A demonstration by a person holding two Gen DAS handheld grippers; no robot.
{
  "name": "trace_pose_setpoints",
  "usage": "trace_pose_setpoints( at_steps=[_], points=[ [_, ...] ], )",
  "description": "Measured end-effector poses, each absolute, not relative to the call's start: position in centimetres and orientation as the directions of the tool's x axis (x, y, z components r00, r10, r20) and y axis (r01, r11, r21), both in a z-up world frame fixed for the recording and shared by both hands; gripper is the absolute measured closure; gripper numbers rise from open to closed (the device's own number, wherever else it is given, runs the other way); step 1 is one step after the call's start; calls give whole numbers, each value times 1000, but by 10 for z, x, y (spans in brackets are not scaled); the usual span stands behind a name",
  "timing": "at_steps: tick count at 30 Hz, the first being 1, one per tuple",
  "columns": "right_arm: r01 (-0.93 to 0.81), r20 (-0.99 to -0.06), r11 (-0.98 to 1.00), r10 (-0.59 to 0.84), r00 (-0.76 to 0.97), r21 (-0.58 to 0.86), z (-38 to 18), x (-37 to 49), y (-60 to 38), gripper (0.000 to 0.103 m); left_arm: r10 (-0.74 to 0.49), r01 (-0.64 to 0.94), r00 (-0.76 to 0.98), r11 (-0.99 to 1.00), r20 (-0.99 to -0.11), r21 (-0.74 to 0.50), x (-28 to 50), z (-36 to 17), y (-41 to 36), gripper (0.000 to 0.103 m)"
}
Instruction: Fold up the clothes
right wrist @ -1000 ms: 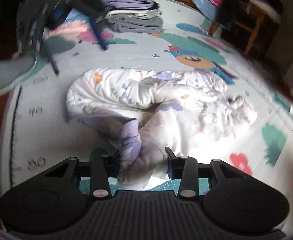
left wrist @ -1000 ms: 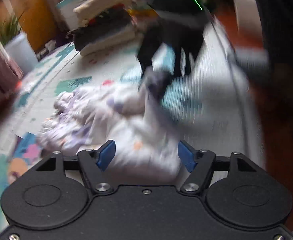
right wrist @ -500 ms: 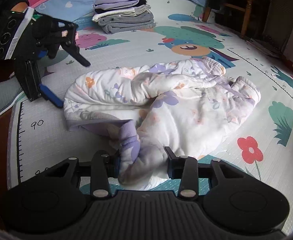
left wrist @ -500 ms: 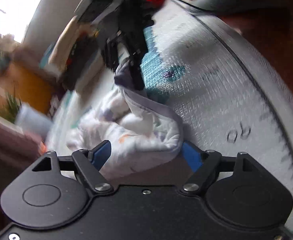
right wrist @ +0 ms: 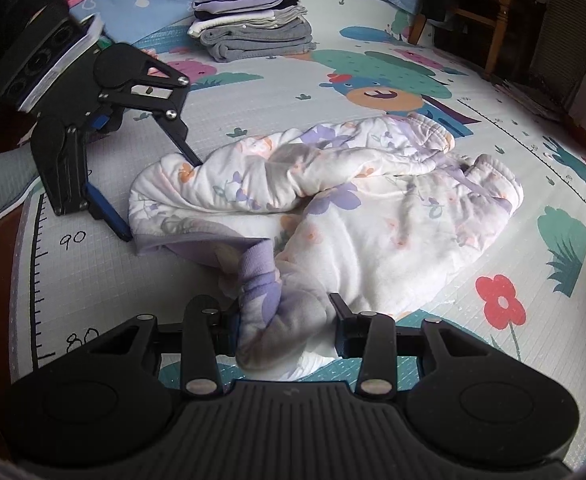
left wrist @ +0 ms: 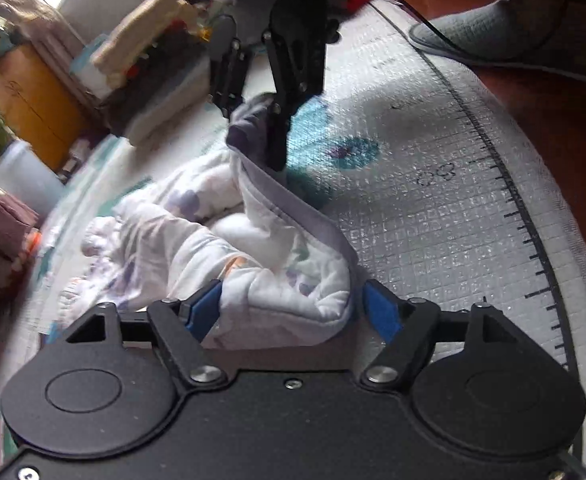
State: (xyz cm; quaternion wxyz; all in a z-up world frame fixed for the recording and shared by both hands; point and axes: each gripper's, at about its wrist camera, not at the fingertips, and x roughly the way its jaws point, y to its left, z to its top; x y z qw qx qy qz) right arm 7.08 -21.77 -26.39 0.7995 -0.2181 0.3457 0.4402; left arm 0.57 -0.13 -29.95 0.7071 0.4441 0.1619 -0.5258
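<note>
Folded clothes stack [right wrist: 253, 20] behind floral garment [right wrist: 353, 200], play mat [right wrist: 413, 92], slipper [left wrist: 513, 40] alongside

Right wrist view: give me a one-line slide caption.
Right tool grips a purple cuff of the floral padded garment on the play mat; the open left tool straddles its hem.

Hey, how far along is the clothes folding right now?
Done: a folded stack sits at the far side of the play mat. In hand: the floral padded garment, still crumpled; the right tongs are shut on its purple-cuffed end, and the left tongs straddle another edge, open. Left: spreading it flat, folding and stacking it.
</note>
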Motion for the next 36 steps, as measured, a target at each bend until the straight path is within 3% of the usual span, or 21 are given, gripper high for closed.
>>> trace_pose_setpoints(
  at_steps=[7, 9, 15, 19, 24, 27, 36],
  points=[
    [-868, -752, 492, 546, 369, -69, -264, 70, -216, 61, -526, 905, 274, -142, -805, 401, 20, -291, -19, 37],
    [-876, -755, 476, 542, 368, -86, -263, 69, -216, 61, -512, 910, 268, -145, -817, 389, 23, -290, -22, 51],
    [-913, -774, 373, 524, 355, -165, -261, 63, -212, 61, -508, 929, 262, -99, -821, 357, 22, -281, -17, 68],
    [-939, -787, 292, 528, 318, -183, -251, 57, -208, 66, -510, 943, 254, -60, -822, 329, 20, -273, -12, 73],
    [-977, -825, 140, 524, 210, -160, -228, 29, -204, 67, -516, 988, 98, -55, -851, 147, 5, -244, 3, 74],
    [-990, -831, 128, 544, 118, -57, -207, 22, -208, 67, -537, 1000, -21, -30, -843, -6, 11, -221, 11, 74],
    [-957, -758, 234, 651, 21, 174, -150, 88, -224, 67, -663, 943, -208, 60, -719, -328, 103, -166, 31, 74]
  ],
)
